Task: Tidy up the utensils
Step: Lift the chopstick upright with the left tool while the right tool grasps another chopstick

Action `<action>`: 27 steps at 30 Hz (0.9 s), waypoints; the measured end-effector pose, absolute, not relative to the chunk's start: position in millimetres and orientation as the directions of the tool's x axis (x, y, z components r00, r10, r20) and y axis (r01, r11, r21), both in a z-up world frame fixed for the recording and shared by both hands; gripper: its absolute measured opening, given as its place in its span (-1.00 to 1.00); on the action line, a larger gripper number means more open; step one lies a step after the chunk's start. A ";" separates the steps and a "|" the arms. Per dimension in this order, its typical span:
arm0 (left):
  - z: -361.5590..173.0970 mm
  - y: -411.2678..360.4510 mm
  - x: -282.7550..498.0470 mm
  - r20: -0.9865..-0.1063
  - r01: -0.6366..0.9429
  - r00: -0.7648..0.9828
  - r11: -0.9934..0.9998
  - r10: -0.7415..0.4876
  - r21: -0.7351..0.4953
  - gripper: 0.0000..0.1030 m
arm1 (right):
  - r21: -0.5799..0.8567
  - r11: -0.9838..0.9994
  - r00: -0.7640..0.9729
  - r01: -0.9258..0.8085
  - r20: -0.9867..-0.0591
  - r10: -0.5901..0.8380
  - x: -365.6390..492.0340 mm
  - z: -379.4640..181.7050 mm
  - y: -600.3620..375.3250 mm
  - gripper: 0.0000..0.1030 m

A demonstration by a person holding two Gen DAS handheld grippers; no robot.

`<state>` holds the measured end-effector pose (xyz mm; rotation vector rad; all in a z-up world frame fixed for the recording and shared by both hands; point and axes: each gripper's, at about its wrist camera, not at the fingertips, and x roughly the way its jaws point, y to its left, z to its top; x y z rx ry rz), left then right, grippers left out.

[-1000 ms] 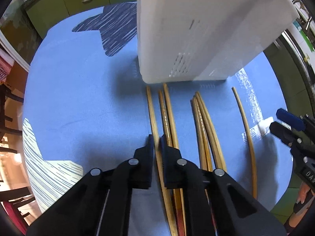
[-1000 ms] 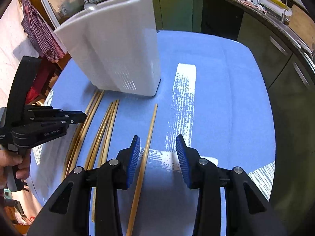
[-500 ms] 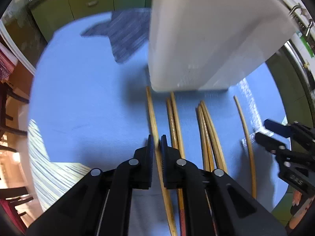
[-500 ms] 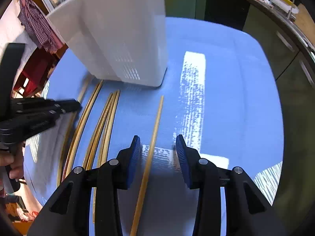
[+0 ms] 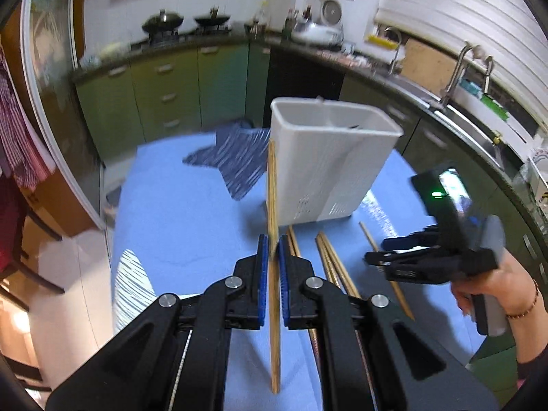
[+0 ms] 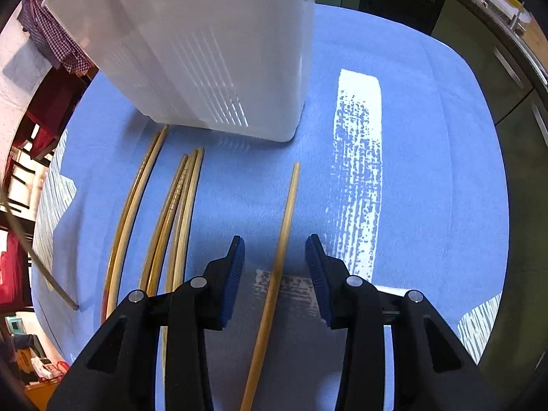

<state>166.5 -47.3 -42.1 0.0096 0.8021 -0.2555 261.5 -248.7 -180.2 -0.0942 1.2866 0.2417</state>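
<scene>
Blue cloth (image 6: 428, 171), six chopsticks (image 6: 181, 205) lying, one holder (image 6: 205, 51) — seventh (image 5: 273, 205) pinched in left claw (image 5: 271, 250)

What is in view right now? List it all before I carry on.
Tall white plastic utensil holder: one, white, upright at the far side of the cloth.
Held wooden chopstick: one, tan, lifted off the cloth in the left claw.
Loose wooden chopsticks: about five, tan, lying on the cloth in front of the holder.
Single wooden chopstick: one, tan, on the cloth between the right claw's fingers, untouched.
Blue tablecloth: one, blue with white and dark patches, covering the table.
Green kitchen cabinets: several, green, behind the table.
Left claw: black with blue pads, shut on the held chopstick.
Right claw: black with blue pads, open, low over the single chopstick.
</scene>
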 end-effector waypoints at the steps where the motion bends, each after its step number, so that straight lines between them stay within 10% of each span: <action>1: -37.4 -47.6 159.9 -0.697 0.234 0.681 0.969 -0.224 -0.083 -0.88 | 0.052 0.971 0.261 -0.231 -0.959 0.114 261.5 -179.6 -247.0 -0.26; 8: -22.4 -47.2 129.3 -0.637 0.258 0.738 0.966 -0.221 -0.036 -0.88 | 0.023 0.972 0.254 -0.232 -0.964 0.084 262.7 -176.2 -243.6 -0.46; 11: -20.0 -48.2 123.3 -0.632 0.265 0.742 0.964 -0.222 -0.028 -0.88 | 0.027 0.969 0.251 -0.244 -0.964 0.090 262.2 -179.4 -239.7 -0.83; 27: -19.1 -41.4 118.8 -0.628 0.264 0.747 0.964 -0.218 -0.022 -0.88 | 0.154 0.957 0.463 -0.248 -0.849 0.256 206.8 -103.7 -267.7 -0.87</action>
